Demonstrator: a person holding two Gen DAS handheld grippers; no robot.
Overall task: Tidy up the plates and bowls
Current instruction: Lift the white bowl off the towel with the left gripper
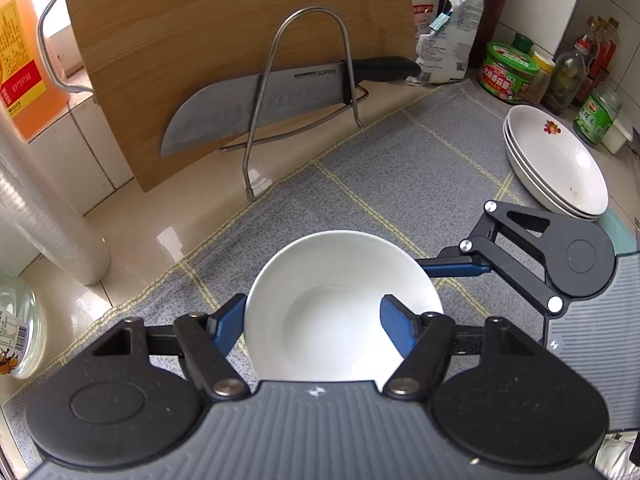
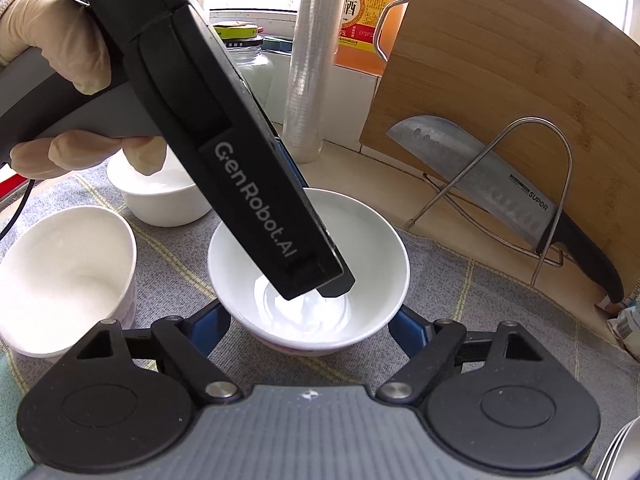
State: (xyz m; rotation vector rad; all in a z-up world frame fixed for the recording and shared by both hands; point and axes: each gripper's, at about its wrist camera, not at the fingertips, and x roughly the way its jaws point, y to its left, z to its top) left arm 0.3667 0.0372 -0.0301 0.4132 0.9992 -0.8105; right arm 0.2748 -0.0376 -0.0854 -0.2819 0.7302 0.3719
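Note:
A white bowl (image 1: 336, 304) stands on the grey checked cloth (image 1: 360, 184). My left gripper (image 1: 310, 320) is shut on it, one blue finger (image 1: 226, 328) against the outer wall and the other (image 1: 396, 324) inside. In the right wrist view this bowl (image 2: 372, 248) sits between the blue fingers of my right gripper (image 2: 310, 332), whose pads press on its two sides. The left gripper's black body (image 2: 248, 184), held by a gloved hand (image 2: 60, 60), reaches down into the bowl. Three white plates (image 1: 560, 160) lie stacked at the far right.
Two more white bowls (image 2: 60, 280) (image 2: 160, 200) sit left of the held one. Behind are a bamboo cutting board (image 1: 224, 40), a knife (image 1: 256, 108) in a wire rack, a cling-film roll (image 1: 44, 208), an oil jug (image 1: 24, 60), and jars and bottles (image 1: 508, 72).

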